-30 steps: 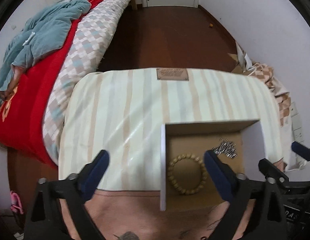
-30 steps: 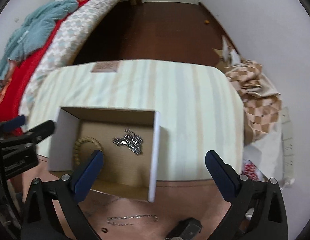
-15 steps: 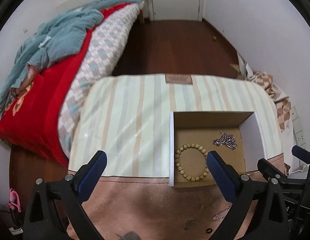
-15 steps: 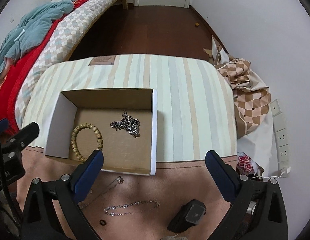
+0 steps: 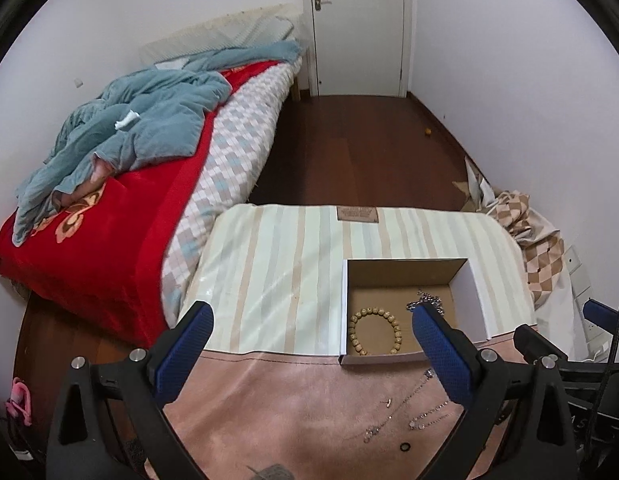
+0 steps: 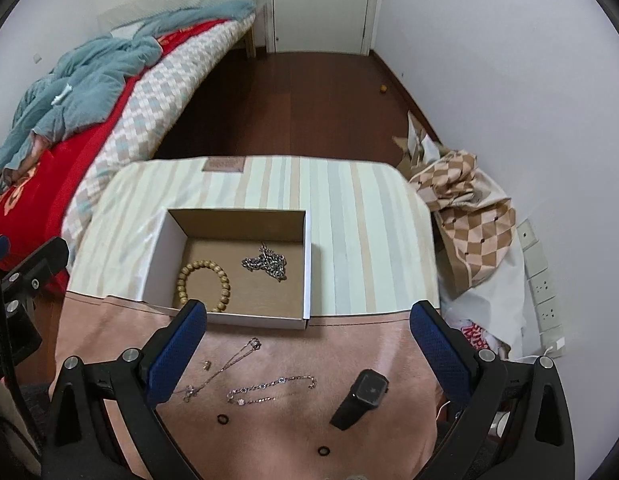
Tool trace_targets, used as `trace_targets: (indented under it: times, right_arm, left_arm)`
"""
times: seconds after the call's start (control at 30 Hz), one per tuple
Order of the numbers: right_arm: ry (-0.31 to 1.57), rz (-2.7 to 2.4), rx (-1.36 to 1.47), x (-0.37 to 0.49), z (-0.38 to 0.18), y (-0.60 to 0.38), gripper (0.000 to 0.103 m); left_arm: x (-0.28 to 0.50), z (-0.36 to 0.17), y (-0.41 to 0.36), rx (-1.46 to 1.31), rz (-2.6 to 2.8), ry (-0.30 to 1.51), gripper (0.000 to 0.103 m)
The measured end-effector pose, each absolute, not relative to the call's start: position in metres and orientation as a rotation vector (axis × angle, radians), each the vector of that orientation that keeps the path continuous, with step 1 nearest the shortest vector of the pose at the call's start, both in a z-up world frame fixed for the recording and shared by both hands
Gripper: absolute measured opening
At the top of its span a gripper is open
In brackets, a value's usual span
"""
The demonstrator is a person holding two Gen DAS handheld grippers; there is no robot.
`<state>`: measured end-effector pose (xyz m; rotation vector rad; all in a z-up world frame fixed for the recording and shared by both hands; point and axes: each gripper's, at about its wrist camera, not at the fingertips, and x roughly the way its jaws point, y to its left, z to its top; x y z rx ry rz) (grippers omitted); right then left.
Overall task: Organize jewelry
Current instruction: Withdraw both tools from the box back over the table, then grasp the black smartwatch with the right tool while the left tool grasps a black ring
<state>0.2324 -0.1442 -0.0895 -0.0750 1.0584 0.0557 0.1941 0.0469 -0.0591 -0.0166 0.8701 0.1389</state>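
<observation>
Striped table beside a red-blanketed bed, wooden floor beyond.
Box (image 6: 233, 276) holds bead bracelet (image 6: 203, 286) and chain (image 6: 265, 266); necklaces (image 6: 269, 390) lie before it on pink cloth (image 6: 349, 344). Left gripper (image 5: 311, 354) and right gripper (image 6: 307, 350) gape empty.

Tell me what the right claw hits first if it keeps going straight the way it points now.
Probably the thin silver chain lying on the pink cloth between its open blue fingers. The black watch lies just right of that line. Depth is hard to judge.

In box (image 6: 307, 268): bead bracelet (image 6: 203, 286) left, chain (image 6: 265, 266) right.
Before box, on mat (image 6: 389, 340): two necklaces (image 6: 269, 390), rings (image 6: 222, 419), watch (image 6: 361, 398) rightmost.
</observation>
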Motion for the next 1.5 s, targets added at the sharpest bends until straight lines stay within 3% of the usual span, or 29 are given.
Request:
trace_targets:
  times: [0.33,0.57,1.13,1.43,1.5]
  right_arm:
    - [0.965,0.073,-0.064,0.18,-0.039,-0.144,0.103]
    - [0.966,0.067,0.001,0.146,-0.04,-0.165,0.103]
    - [1.167,-0.014,0.216,0.149,-0.199,-0.255,0.102]
    - [1.22,0.001,0.268,0.183,-0.252,-0.242,0.081]
    - [1.235,0.007,0.265,0.188,-0.258,-0.24,0.063]
  left_arm:
    - [0.148,-0.029,0.051,-0.086,0.139,0.824,0.102]
    - [0.123,-0.045,0.043,-0.061,0.155,0.86,0.103]
    - [0.127,-0.177,0.02,0.035,0.239,1.071,0.103]
    - [0.157,-0.207,0.017,0.073,0.192,1.14,0.103]
    - [0.164,-0.211,0.01,0.092,0.168,1.147,0.103]
